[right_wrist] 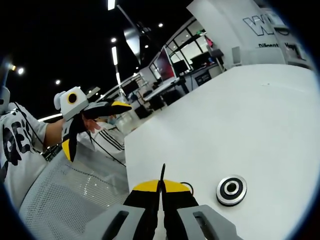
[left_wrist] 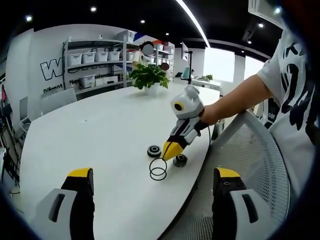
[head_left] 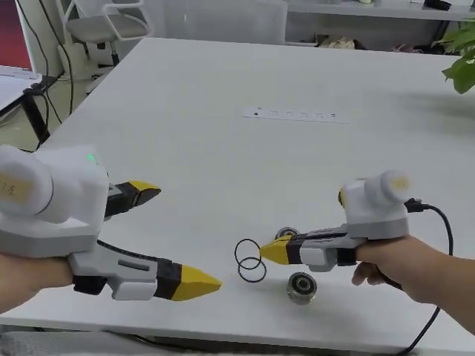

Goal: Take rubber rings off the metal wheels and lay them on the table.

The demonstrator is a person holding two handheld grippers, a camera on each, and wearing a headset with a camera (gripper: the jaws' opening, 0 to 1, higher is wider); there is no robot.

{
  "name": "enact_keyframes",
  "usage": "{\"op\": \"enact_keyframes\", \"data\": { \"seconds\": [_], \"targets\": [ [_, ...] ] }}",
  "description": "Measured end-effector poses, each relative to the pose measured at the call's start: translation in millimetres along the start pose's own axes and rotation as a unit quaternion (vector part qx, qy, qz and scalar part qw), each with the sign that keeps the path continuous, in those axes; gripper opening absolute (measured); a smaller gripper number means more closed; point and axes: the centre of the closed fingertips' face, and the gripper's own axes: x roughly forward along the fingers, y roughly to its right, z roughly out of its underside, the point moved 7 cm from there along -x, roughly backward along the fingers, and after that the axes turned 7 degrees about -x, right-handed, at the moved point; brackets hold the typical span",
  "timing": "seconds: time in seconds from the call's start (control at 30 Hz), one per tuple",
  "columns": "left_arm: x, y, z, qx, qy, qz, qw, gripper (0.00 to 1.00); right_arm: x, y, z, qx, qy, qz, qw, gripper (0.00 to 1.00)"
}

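Working close to the near edge of the bench (head_left: 223,133). Pinching with the right gripper (head_left: 267,254), jaws pressed together on, seemingly, the thin rim of a rubber ring (head_left: 236,249); visible in the right gripper view as a black sliver standing up between the closed yellow tips. Overlapped by a second ring (head_left: 252,282) lying flat just beside it, and hard to say for certain which of the two sits in the pinch, though probably the farther one. Placed together like that most likely to gather the stripped pieces in one spot. Held low and almost level with the bench, presumably to lay the ring down rather than drop it. Flanked by a metal wheel (head_left: 301,287) just beside the rings toward the near edge, and a second wheel (head_left: 286,234) half hidden behind the right gripper. Too small to check for rubber left on either. Holding the left gripper (head_left: 182,237) well apart to the left, above the near edge, jaws spread wide and gripping nothing, probably parked clear until needed to steady a wheel. Judged as the laying-down step: next, ease the tips apart and lift away gently, for fear of dragging so light a ring back up.
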Motion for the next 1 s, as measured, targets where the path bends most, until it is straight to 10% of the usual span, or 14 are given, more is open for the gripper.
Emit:
{"op": "enact_keyframes", "data": {
  "seconds": [1.0],
  "targets": [
    [-0.1, 3.4, 4.8, 0.002, -0.013, 0.001, 0.9999, 0.99, 4.4, 20.2, 21.2, 0.004, -0.048, 0.034, 0.9982, 0.05]
  ]
}}
